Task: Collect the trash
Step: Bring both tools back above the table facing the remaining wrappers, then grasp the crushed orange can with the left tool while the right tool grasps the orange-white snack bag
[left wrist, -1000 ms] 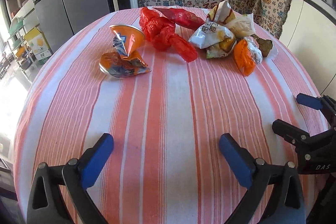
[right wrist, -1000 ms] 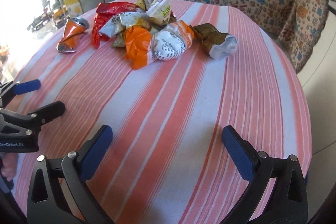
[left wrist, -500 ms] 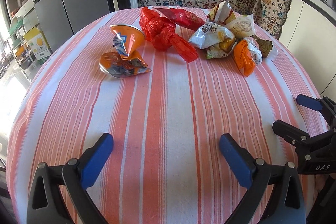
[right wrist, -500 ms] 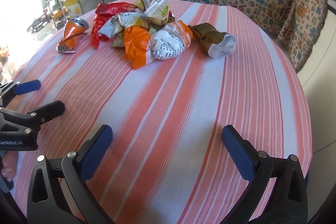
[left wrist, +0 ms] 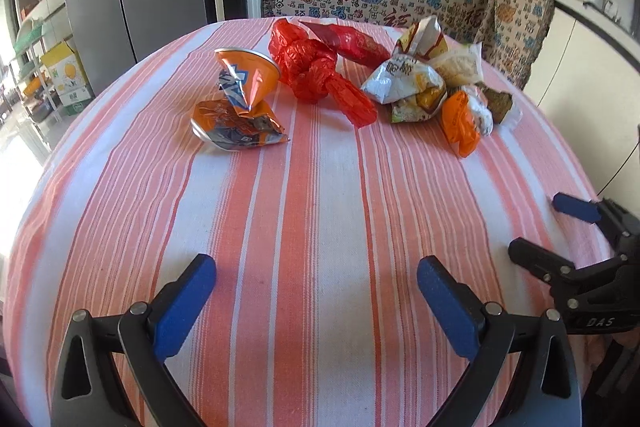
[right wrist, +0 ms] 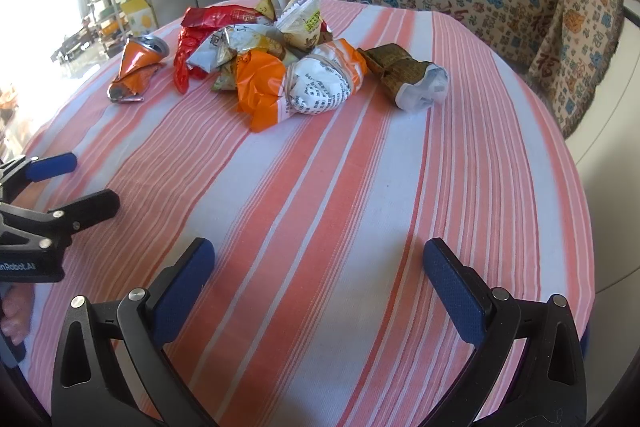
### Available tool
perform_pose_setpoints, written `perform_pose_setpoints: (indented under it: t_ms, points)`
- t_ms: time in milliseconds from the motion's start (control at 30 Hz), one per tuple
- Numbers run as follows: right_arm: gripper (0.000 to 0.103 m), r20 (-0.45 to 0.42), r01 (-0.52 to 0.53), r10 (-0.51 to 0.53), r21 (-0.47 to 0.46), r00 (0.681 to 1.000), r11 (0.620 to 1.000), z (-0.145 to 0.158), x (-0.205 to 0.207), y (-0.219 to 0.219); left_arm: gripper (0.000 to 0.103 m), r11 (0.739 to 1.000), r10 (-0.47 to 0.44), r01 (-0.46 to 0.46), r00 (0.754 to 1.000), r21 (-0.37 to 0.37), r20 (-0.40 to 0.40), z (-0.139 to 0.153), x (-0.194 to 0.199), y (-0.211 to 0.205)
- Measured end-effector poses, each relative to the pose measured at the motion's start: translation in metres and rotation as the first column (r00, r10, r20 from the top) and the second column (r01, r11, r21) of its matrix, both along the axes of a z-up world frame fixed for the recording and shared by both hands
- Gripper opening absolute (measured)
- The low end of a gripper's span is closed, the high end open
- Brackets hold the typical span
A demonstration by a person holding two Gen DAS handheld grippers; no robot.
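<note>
Both tongs, left [left wrist: 316, 291] and right [right wrist: 318, 279], hover low and level over the striped worktop [left wrist: 320, 211], spread wide and empty. The wrappers [right wrist: 280, 67] lie heaped at the far side, well apart from them.

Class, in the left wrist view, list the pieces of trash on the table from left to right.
Crushed orange can → knotted red plastic bag → white snack wrapper → orange-and-white bag → brown wrapper.
</note>
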State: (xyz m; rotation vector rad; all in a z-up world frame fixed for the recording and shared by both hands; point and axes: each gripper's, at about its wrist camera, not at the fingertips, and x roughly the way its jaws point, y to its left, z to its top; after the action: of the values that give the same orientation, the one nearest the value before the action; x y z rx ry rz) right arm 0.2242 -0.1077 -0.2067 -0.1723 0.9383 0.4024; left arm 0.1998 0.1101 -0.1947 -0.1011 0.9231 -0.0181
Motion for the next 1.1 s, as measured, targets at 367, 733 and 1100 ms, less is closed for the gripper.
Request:
perform_pose_setpoints:
  t_ms: [367, 733, 1100]
  points:
    - [0.102, 0.000, 0.000, 0.000, -0.001, 1.000, 1.000, 0.000, 0.000, 0.000, 0.101, 0.991, 0.048, -0.050, 0.999, 0.121, 0.017, 0.023, 0.085, 0.032]
    - [0.102, 0.001, 0.002, -0.002, -0.001, 1.000, 1.000, 0.000, -0.001, 0.000, 0.037, 0.996, -0.017, 0.016, 1.000, 0.087, 0.011, 0.017, 0.066, 0.043]
    - [0.079, -0.122, 0.195, -0.163, 0.337, 0.979, 0.921, 0.026, 0.048, -0.006, 0.037, 0.989, -0.151, 0.151, 0.988, 0.010, 0.039, 0.022, -0.030, 0.022]
